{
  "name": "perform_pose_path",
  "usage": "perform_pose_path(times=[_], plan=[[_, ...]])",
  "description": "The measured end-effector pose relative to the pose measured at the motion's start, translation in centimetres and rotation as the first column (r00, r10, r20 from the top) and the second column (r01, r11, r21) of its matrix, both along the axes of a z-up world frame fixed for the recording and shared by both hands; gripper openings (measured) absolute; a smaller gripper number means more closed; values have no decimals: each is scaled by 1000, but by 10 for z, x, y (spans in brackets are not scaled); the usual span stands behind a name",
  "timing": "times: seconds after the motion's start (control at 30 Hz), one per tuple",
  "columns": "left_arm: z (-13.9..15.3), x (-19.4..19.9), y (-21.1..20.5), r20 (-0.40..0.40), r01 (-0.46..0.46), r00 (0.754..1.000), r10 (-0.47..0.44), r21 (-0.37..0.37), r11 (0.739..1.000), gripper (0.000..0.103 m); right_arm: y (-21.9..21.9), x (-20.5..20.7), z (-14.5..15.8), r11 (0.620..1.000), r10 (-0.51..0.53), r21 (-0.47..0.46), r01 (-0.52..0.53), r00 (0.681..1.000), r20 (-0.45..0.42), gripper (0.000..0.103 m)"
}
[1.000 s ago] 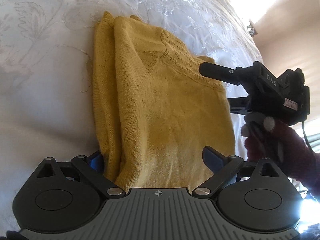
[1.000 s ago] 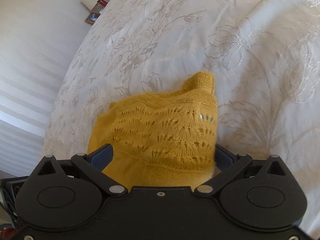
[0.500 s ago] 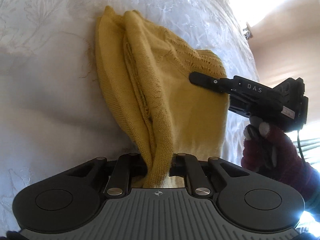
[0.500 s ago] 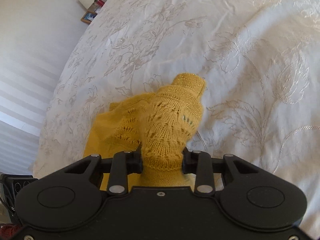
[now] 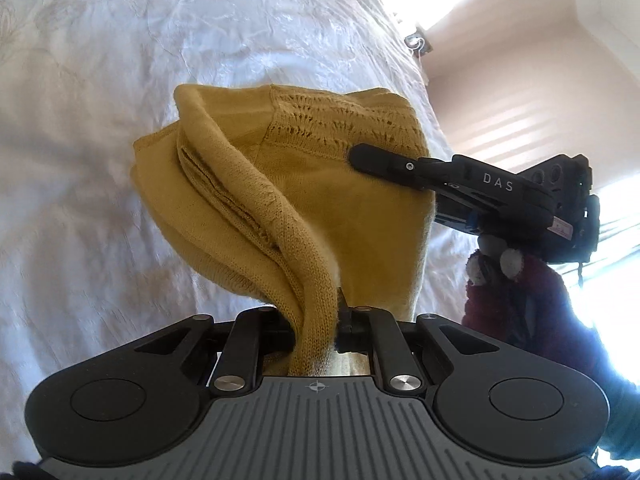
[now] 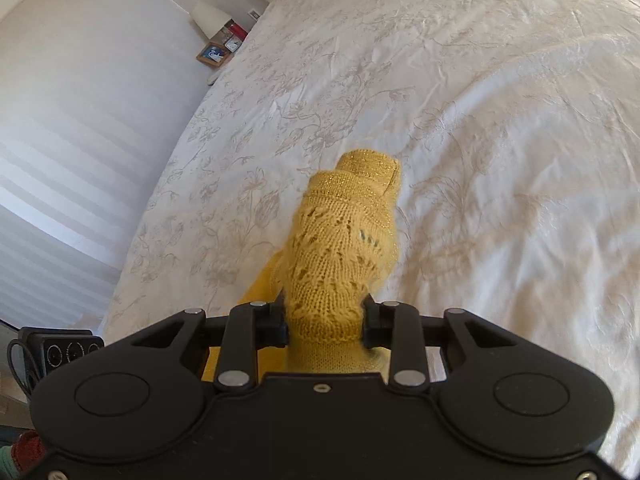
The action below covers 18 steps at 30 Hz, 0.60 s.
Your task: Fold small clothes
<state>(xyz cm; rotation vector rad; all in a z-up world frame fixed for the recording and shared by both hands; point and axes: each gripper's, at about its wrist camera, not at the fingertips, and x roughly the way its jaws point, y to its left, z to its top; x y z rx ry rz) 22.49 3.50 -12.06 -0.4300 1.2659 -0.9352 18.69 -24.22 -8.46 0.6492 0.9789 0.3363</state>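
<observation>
- Holding the yellow knitted sweater (image 5: 304,208) off the white embroidered bedspread (image 5: 80,160), I have a grip on it at two places, and it hangs bunched between them.
- My left gripper (image 5: 320,330) has drawn in narrow and pinches a thick fold of the plain-knit edge; the pads press the cloth from both sides, and the fold rises out of them towards the far side of the bed.
- Further right in the left wrist view, my right gripper (image 5: 362,158) comes in from the side, its finger lying across the lacy upper part of the sweater, with my gloved right hand (image 5: 516,280) beneath it.
- In its own view, my right gripper (image 6: 325,326) is partly closed on a wad of the openwork knit, clamped tight; the glittery ribbed band (image 6: 360,176) stands up beyond the jaws, above the bedspread (image 6: 500,140).
- At the far left edge of the bed stands a small picture frame (image 6: 212,54).
</observation>
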Motion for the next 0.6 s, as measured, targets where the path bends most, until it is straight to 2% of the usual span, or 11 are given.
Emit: perform_pose_path(times=[0.1,0.13,0.17,0.2,0.23,0.27,0.33,0.37,0.5,0.6], plan=[[-20,-29,-1,-52,-25,998,26,32,999,16,-15,-22,-18,1000,-2,-11,2,999,-51,44],[-32,-39,0,-67,-39,997,44,77,996,20,-17,-26,-27,998,-8,-64,3,996,-83,52],[-45,-47,0,-79,-58,994,69,135,989,21,-18,-29,-38,983,-24,-182,2,993,-117,67],[-63,-55,2,-95,-80,990,104,227,971,21,-19,-33,-49,944,-52,-329,0,987,-150,74],[-81,-62,4,-115,-93,984,137,325,941,22,-22,-37,-58,912,-69,-410,-6,983,-169,75],[-95,-69,8,-139,-106,976,168,370,923,24,-27,-41,-64,899,-79,-439,-9,980,-180,74],[-101,-77,18,-142,-197,956,256,337,921,25,-39,-53,-64,925,-104,-379,37,982,-157,74],[-97,-80,20,-132,-217,952,276,344,914,27,-43,-60,-60,930,-108,-365,50,984,-141,75],[-66,-97,15,28,-231,970,242,416,879,31,-46,-80,-51,923,-81,-382,44,993,-82,80],[-37,-106,5,190,-275,958,213,405,872,36,-46,-92,-50,927,-86,-371,59,995,-59,82]])
